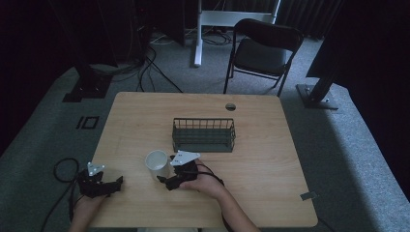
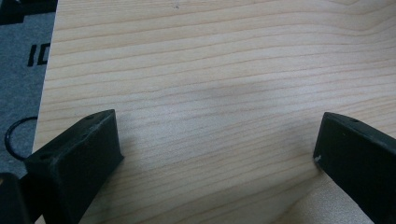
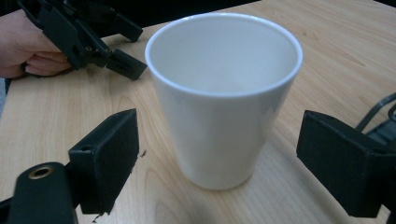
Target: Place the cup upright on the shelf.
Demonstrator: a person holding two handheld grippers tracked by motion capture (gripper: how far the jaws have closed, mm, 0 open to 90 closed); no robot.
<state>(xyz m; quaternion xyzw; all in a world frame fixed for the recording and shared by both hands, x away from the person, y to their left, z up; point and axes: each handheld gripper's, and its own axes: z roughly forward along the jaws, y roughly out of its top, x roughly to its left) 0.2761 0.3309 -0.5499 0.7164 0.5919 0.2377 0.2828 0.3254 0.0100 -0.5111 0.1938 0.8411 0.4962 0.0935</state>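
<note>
The right hand-held gripper (image 3: pixel 219 154) is sitting with jaws apart around the white cup (image 3: pixel 223 93), not yet gripping it. The cup is standing upright on the table (image 1: pixel 251 169), near the wire basket (image 1: pixel 204 135). The left hand-held gripper (image 2: pixel 215 154) is resting spread over bare wood.

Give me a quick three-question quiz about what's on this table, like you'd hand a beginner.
1. True or false: the white cup stands upright between the right gripper jaws.
2. What lies between the left gripper jaws? A) a cup B) bare table C) a cable
3. In the high view, which thing stands on the table beyond the cup?

Key: 1. True; the jaws are open on either side and do not touch it. 2. B. 3. The dark wire basket.
</note>
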